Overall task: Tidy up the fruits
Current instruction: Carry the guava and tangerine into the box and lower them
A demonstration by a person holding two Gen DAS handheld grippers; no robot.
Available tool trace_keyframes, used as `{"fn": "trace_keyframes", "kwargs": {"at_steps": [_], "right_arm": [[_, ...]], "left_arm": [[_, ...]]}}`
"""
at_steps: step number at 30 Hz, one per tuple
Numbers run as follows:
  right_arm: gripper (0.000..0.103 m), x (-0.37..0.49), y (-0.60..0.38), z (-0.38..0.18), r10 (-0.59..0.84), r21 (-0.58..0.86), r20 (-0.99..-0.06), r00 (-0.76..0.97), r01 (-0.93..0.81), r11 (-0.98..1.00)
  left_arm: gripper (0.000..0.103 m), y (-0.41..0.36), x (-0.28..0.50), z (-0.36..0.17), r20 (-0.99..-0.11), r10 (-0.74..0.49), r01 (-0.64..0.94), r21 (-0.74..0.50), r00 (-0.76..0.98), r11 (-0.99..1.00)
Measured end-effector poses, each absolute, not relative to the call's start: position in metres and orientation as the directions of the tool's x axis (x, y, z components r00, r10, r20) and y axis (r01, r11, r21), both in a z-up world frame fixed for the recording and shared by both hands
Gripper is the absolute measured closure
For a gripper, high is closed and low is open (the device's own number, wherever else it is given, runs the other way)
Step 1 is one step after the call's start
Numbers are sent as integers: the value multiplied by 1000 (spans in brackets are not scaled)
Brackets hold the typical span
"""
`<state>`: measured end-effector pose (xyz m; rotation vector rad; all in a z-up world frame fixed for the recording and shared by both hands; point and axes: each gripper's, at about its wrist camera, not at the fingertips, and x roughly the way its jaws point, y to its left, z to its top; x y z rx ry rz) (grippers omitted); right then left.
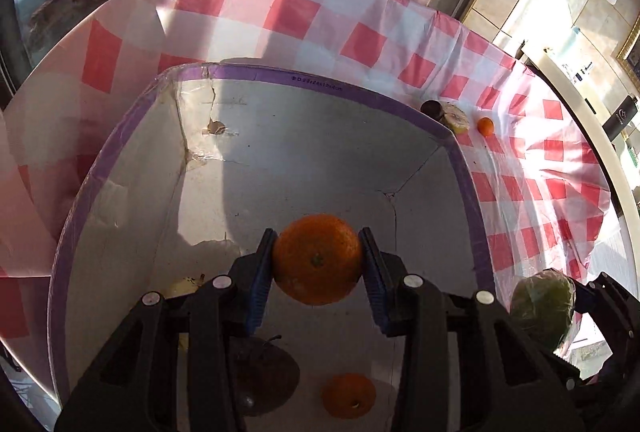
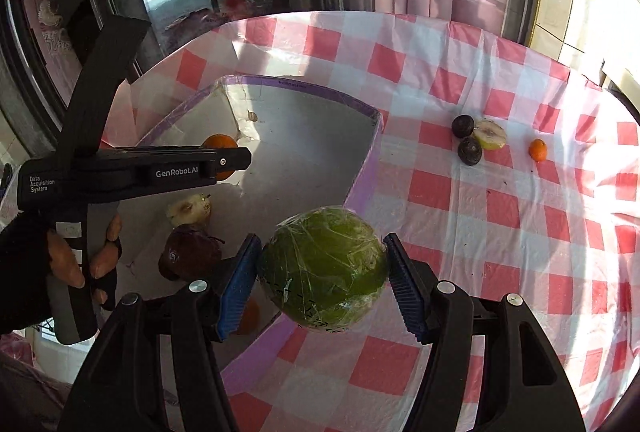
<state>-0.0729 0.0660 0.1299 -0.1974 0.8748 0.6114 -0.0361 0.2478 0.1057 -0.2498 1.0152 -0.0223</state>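
Left tongs (image 1: 318, 260) clamp an orange (image 1: 318, 258) over the box (image 1: 280, 75). Right tongs (image 2: 324, 272) grip a wrapped green fruit (image 2: 324, 268) above the box edge.

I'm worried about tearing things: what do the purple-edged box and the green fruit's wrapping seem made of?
Box: probably matte grey cardboard with purple tape along the rim; its corners are cracked and peeling. Green fruit: apparently wrapped in thin clear plastic film, wrinkled and glossy.

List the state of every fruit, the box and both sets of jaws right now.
Left gripper: jaws shut on orange, above box.
Right gripper: jaws shut on wrapped green fruit.
Box: open, holding dark apple and pale fruit.
Small orange: on cloth.
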Motion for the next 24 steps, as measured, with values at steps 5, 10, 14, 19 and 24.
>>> {"fn": "trace_keyframes", "kwargs": {"at_steps": [5, 10, 14, 19, 24], "right_arm": [[41, -89, 128, 112, 404, -16, -819, 407, -720, 693], [41, -80, 172, 71, 243, -93, -918, 313, -765, 637], [41, -69, 184, 51, 144, -123, -949, 281, -750, 650], [41, -68, 186, 45, 119, -137, -952, 282, -740, 658], [39, -64, 188, 45, 118, -140, -950, 288, -736, 662]], "left_arm": [[61, 267, -34, 80, -884, -94, -82, -147, 457, 986], [61, 277, -28, 74, -897, -62, -68, -102, 437, 992], [61, 278, -23, 74, -902, -29, -49, -56, 431, 997], [61, 279, -27, 69, -902, -37, -54, -67, 431, 996], [46, 278, -27, 67, -896, -37, -56, -69, 442, 996]]}}
